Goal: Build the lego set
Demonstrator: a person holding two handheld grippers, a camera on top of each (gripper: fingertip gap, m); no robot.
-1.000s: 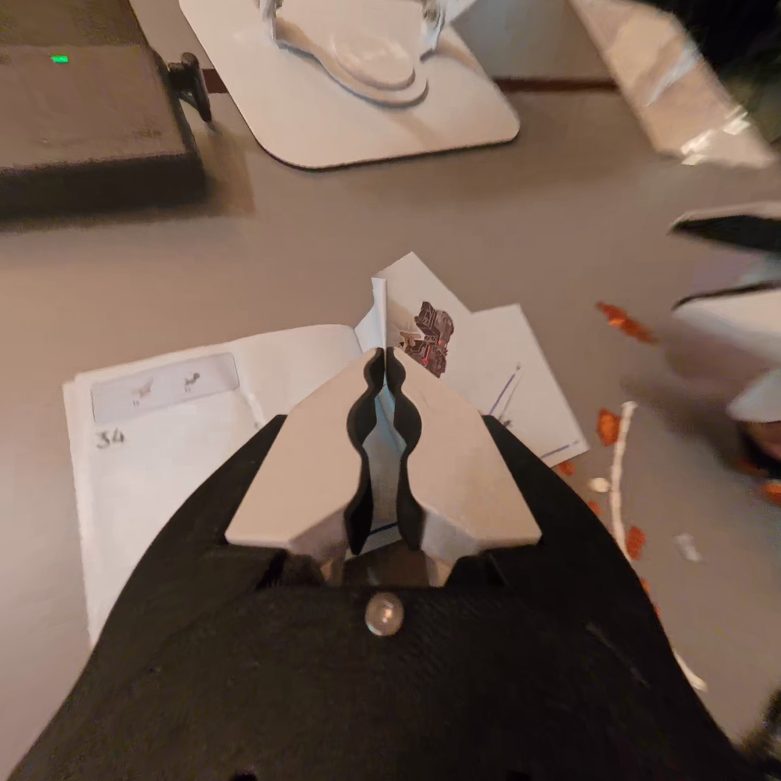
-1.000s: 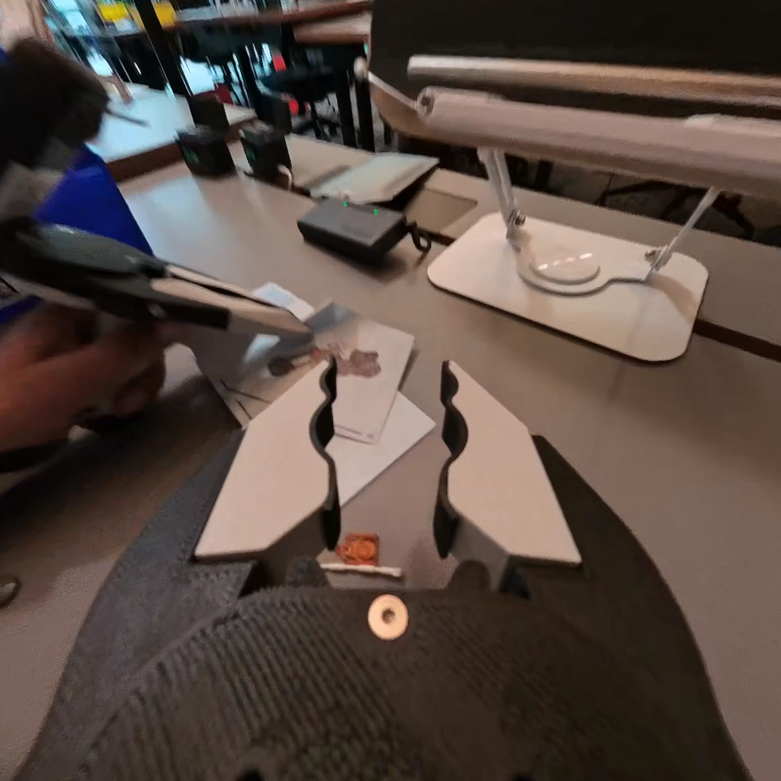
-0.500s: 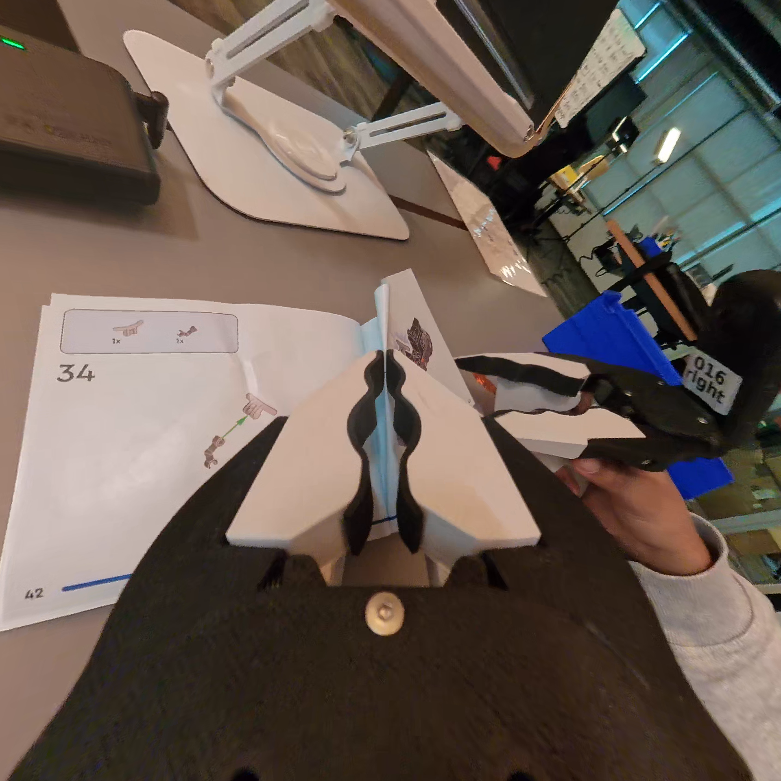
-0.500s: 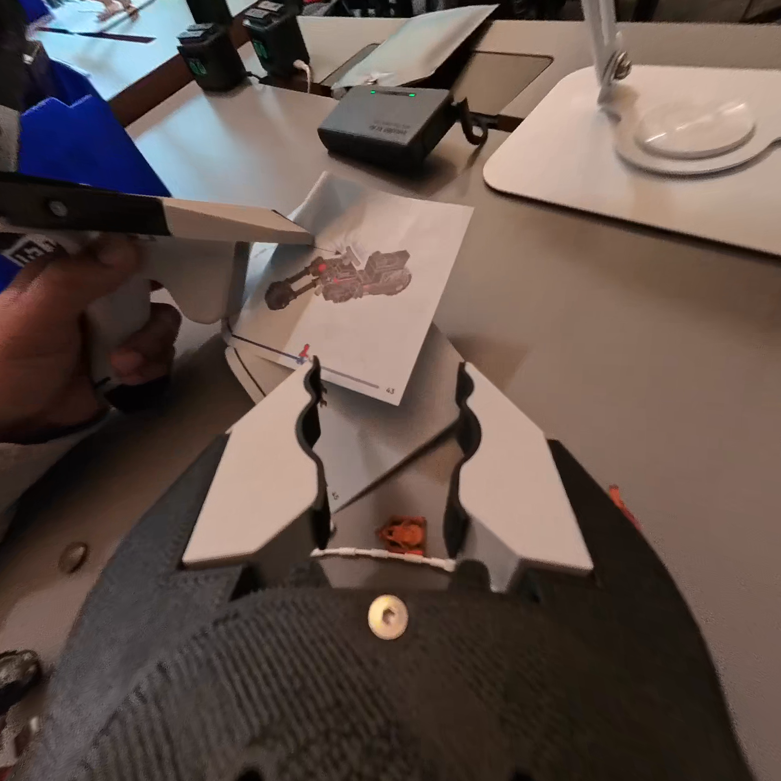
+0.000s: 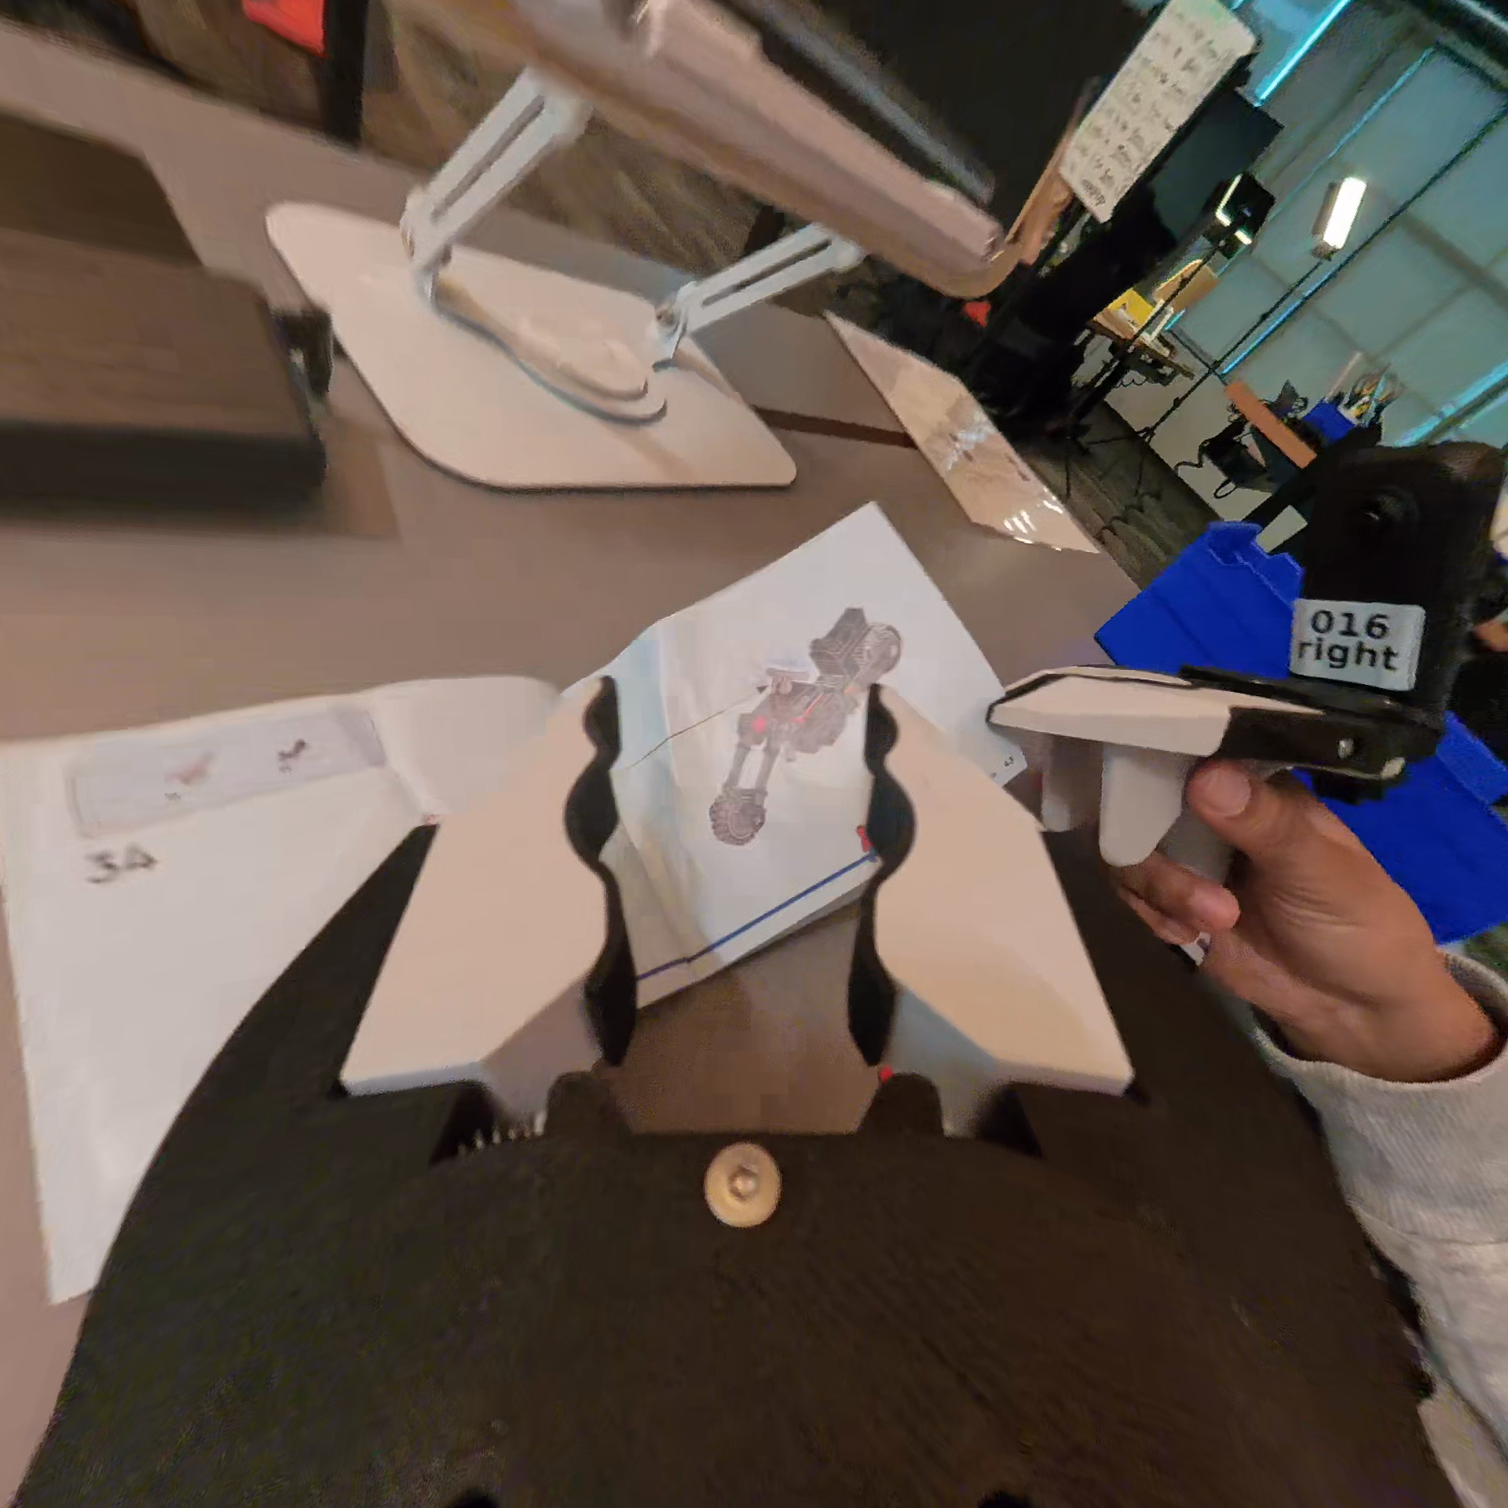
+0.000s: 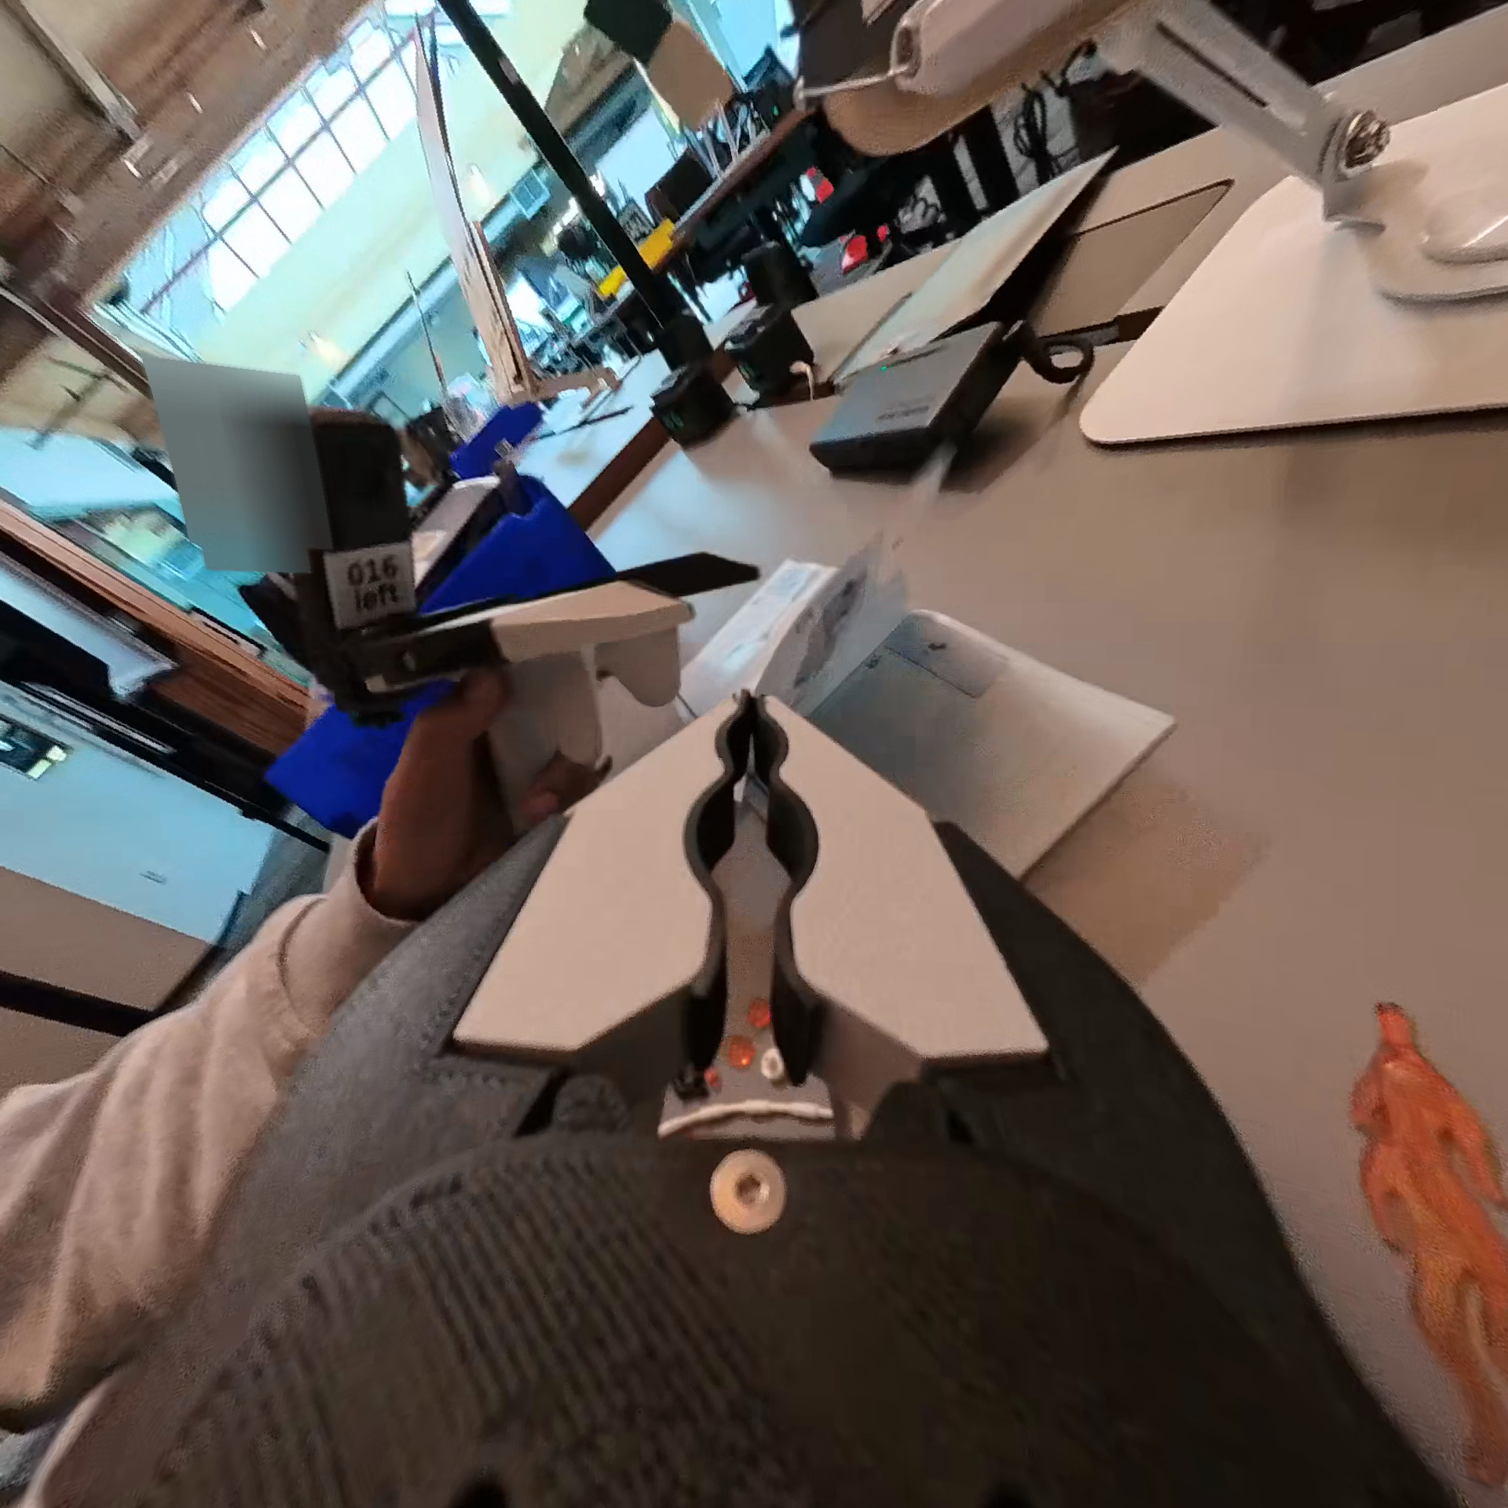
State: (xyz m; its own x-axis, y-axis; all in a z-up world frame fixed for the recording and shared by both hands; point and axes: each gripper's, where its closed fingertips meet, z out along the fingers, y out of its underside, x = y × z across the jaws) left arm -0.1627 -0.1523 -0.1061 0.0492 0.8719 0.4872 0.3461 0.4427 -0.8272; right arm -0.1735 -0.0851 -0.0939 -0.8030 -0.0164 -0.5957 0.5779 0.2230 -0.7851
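Step in hand: turning page of instruction booklet (image 5: pixel 245 857), lying open mid-worktop. Left gripper (image 5: pixel 738 694) spread wide, empty. Right gripper (image 6: pixel 748 710) closed on raised page (image 5: pixel 816 734) edge. Orange lego pieces (image 6: pixel 1420 1183) near worktop's right edge. Next: lay page flat, release.

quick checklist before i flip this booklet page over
1. Left gripper open around the page: ok.
2. Right gripper shut on the page edge: ok, as far as it shows.
3. Page lifted off the booklet: ok.
4. Orange piece lying apart from the booklet: ok.
5. Page uncreased: cannot tell, blurred.
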